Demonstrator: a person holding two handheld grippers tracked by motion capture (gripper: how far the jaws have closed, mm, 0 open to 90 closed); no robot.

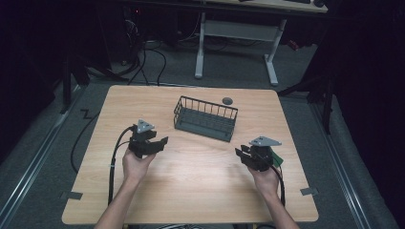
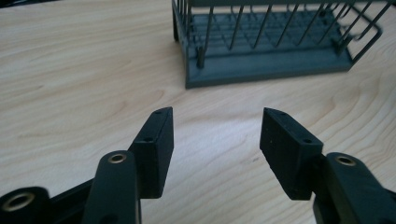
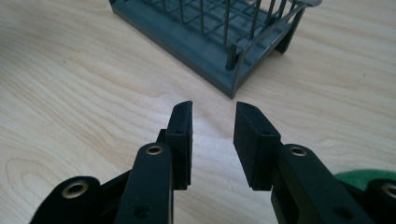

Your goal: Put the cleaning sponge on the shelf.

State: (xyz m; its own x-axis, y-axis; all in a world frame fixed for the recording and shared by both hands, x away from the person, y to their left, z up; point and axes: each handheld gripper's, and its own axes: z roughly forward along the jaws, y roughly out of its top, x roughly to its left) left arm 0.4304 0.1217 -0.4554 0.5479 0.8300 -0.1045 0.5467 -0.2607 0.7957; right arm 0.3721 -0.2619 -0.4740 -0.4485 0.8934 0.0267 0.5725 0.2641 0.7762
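A dark grey wire basket [image 1: 206, 118] stands a little behind the middle of the wooden table [image 1: 191, 181]. My left gripper [image 1: 160, 143] is held above the table's left half, open, with nothing between its jaws. In the left gripper view the basket [image 2: 271, 46] lies ahead of the left gripper [image 2: 215, 126], apart from it. My right gripper [image 1: 241, 153] hovers over the right half, open and holding nothing. The right gripper view has the basket's corner [image 3: 224, 32] ahead of the right gripper [image 3: 212, 121]. A small dark round object [image 1: 228, 100] lies behind the basket.
Something green [image 1: 278, 159] sits beside my right hand, also seen as a green patch [image 3: 369, 179] at the lower right of the right gripper view. A white-legged desk [image 1: 236, 45] stands beyond the table on the dark floor. Cables [image 1: 114, 162] trail from the grippers.
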